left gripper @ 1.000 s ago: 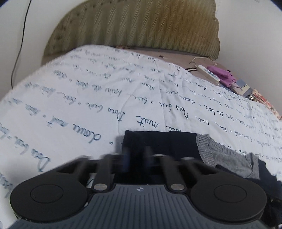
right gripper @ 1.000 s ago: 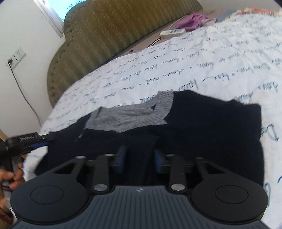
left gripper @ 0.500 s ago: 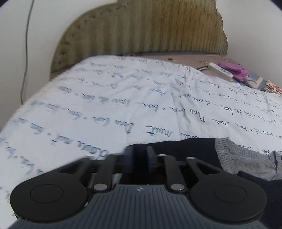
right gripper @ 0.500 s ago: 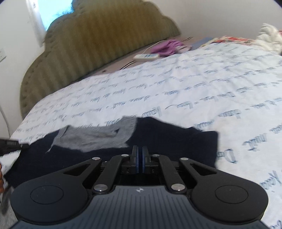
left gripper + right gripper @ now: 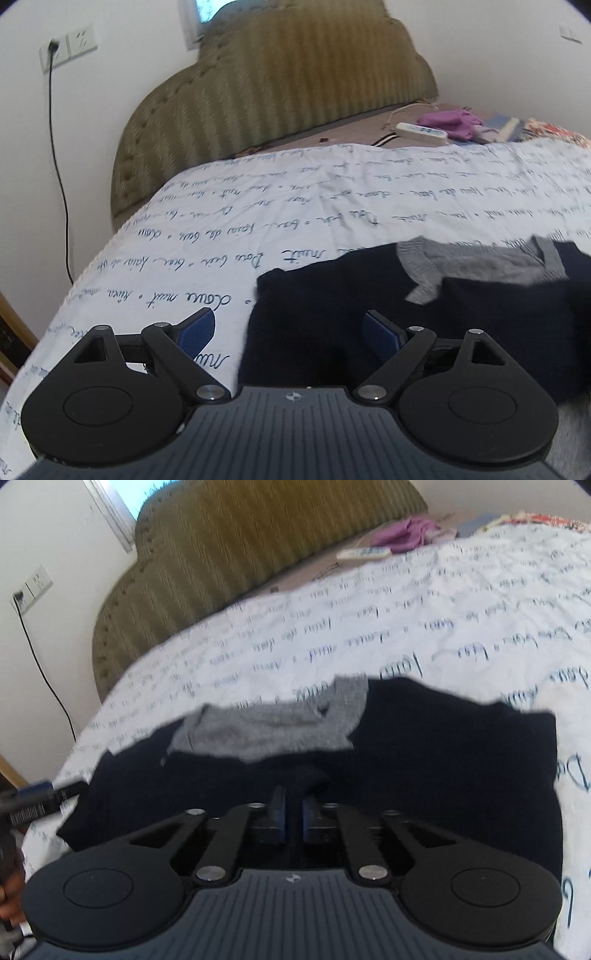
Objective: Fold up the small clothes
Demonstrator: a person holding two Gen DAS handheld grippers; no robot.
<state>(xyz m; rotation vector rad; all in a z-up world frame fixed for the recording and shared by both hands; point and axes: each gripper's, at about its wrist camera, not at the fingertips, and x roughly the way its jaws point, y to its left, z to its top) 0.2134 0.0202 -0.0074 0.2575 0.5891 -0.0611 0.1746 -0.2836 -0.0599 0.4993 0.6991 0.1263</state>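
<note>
A dark navy knit garment (image 5: 480, 314) with a grey collar (image 5: 476, 264) lies on the white bedspread (image 5: 332, 206) with blue script. My left gripper (image 5: 290, 326) is open, its blue pads apart over the garment's left edge. In the right wrist view the same garment (image 5: 424, 753) shows its grey collar (image 5: 266, 731). My right gripper (image 5: 293, 810) has its jaws nearly together with a narrow gap; a fold of navy fabric sits just ahead of the tips, and I cannot tell if it is pinched. My left gripper shows at the left edge of the right wrist view (image 5: 33, 801).
An olive padded headboard (image 5: 280, 92) stands at the bed's far end. A white remote (image 5: 421, 131) and a purple cloth (image 5: 450, 122) lie near it. A wall socket with a black cable (image 5: 59, 147) is at the left. Patterned bedding (image 5: 554, 131) lies far right.
My left gripper has opened wide and let go of the garment's edge, pulling back. My right gripper's jaws have parted slightly from fully shut. The garment now lies flatter on the bed.
</note>
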